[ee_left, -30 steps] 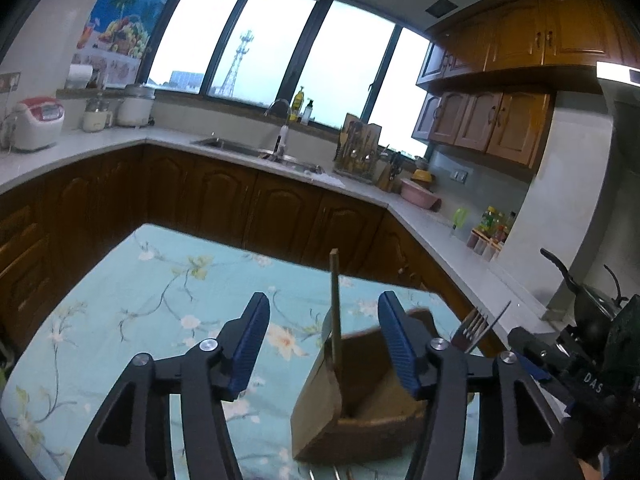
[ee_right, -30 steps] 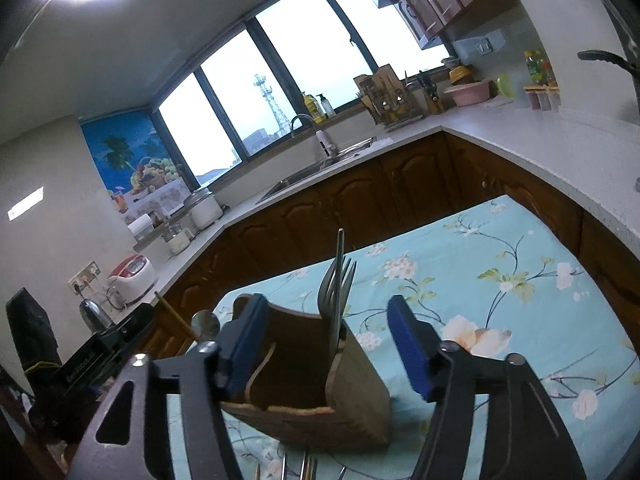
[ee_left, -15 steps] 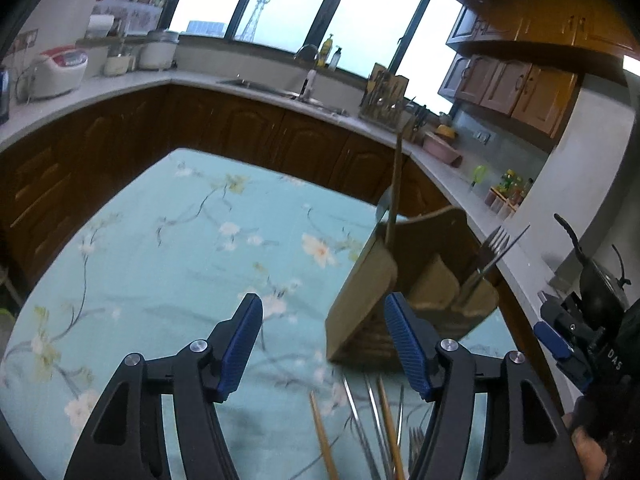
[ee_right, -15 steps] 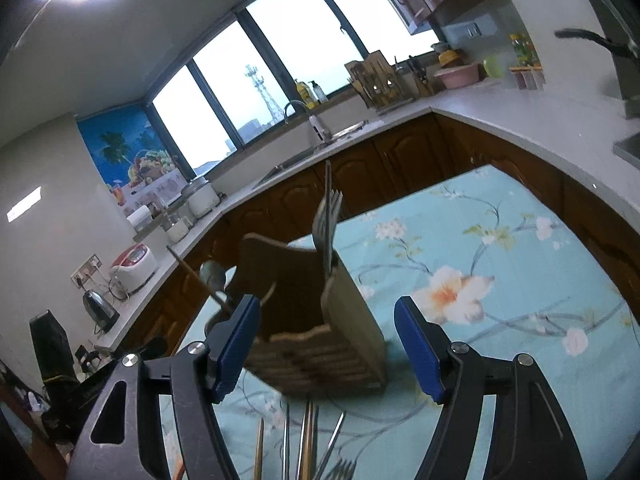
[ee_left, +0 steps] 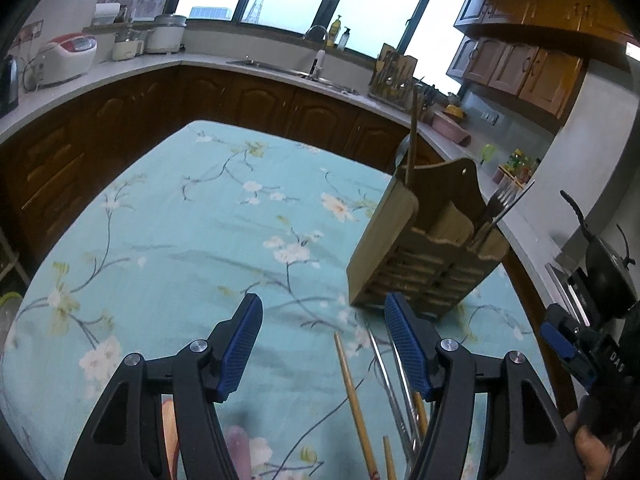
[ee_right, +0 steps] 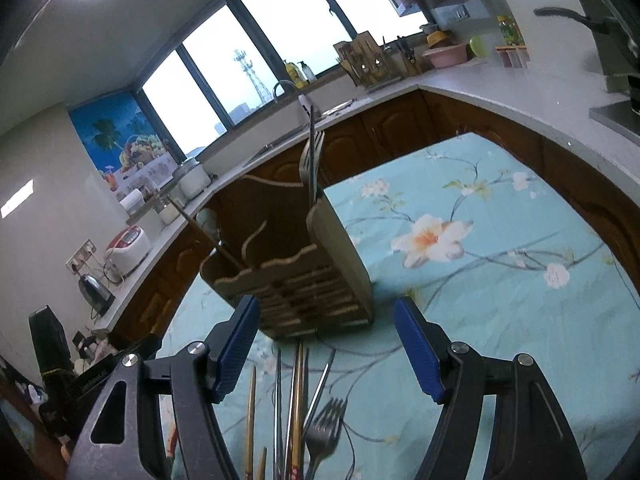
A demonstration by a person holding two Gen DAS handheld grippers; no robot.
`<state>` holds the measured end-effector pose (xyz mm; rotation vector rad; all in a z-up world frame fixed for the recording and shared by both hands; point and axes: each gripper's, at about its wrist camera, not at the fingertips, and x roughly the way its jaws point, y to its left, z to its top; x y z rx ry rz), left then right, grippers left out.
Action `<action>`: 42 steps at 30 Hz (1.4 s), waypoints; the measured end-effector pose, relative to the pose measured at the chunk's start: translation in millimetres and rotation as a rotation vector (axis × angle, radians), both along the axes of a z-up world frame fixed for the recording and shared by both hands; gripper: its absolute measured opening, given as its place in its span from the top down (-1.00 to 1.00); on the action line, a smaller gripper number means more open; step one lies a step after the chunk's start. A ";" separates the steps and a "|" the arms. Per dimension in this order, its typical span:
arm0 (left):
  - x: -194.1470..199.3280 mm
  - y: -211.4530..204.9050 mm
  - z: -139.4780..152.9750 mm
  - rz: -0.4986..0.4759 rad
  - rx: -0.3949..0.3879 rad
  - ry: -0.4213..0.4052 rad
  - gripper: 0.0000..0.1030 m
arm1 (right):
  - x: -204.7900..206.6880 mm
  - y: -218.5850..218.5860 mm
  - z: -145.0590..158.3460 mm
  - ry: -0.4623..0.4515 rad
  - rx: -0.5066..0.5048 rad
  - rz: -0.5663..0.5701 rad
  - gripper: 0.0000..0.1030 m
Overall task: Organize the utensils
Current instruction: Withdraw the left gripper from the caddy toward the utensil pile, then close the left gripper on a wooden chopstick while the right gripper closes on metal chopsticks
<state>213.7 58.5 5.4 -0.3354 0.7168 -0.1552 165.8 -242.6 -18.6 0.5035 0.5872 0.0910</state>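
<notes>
Trouble starts, seen from the left wrist, with how tightly the loose pieces lie together. The left gripper (ee_left: 322, 344) stands released, blue pads apart with nothing between them, hovering over the floral tablecloth (ee_left: 168, 240). Just ahead of its right finger and slightly to the right stands the wooden utensil holder (ee_left: 420, 248), already carrying a chopstick (ee_left: 412, 136) in its left compartment and a fork (ee_left: 500, 204) in its right one. Below and between the fingers, nearer the right one, lie a wooden chopstick (ee_left: 354, 396) and a bundle of metal chopsticks (ee_left: 394, 384), side by side and partly hidden behind that finger. A pinch here could catch two pieces at once, or flick a thin round stick sideways off the cloth. The other tool's blue tip shows at the far right edge (ee_left: 560, 344), near enough that both reaching for the same pile could collide.

From the right wrist, the right gripper (ee_right: 326, 344) is likewise released and empty. The holder (ee_right: 296, 264) sits straight ahead, just beyond the left finger's tip. Between and beneath the fingers lie a loose fork (ee_right: 324, 428) and several chopsticks (ee_right: 298, 396), overlapping. Lifting the fork may drag a neighbour along. Dropping a piece in carelessly could knock the upright fork (ee_right: 310, 160), or nudge the light holder across the slippery cloth.
</notes>
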 end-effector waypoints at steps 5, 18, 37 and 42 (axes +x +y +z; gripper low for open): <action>-4.6 0.4 -4.3 0.007 0.008 0.024 -0.23 | -5.5 7.8 -10.3 0.034 -0.007 0.015 -0.39; 19.1 -11.7 -22.8 -0.031 0.061 0.109 -0.22 | 10.8 27.4 -31.7 0.119 -0.029 0.070 -0.29; 59.7 -40.2 -60.9 -0.091 0.114 0.206 -0.01 | 47.1 55.6 -54.8 0.201 -0.057 0.171 0.35; 69.1 -43.3 -67.6 -0.101 0.111 0.214 0.01 | 57.5 66.0 -60.4 0.220 -0.061 0.205 0.42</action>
